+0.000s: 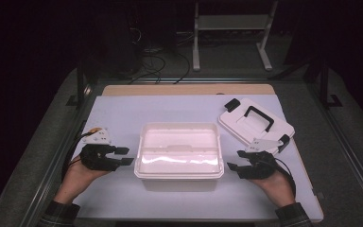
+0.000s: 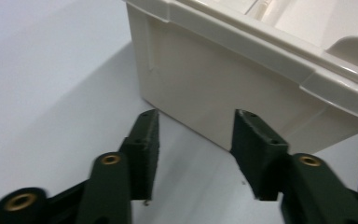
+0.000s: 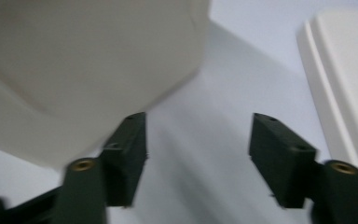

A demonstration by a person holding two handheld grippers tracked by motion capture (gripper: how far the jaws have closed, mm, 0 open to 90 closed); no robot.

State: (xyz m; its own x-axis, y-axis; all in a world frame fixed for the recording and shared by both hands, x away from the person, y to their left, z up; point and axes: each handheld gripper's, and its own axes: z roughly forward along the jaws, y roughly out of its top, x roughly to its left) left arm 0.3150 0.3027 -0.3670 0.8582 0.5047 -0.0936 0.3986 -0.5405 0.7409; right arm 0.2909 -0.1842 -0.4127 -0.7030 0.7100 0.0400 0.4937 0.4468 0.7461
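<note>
- The open white box (image 1: 178, 151) sits near the middle of the tabletop (image 1: 118, 113), toward its near edge, and looks empty.
- Its lid (image 1: 255, 124) lies apart by the right edge, handle up, so I judge closing the box as not yet begun.
- My left gripper (image 1: 125, 156) waits just beside the box's left wall, jaws parted, holding nothing.
- My right gripper (image 1: 236, 160) sits just off the right wall, near the lid's corner, jaws apart and empty.
</note>
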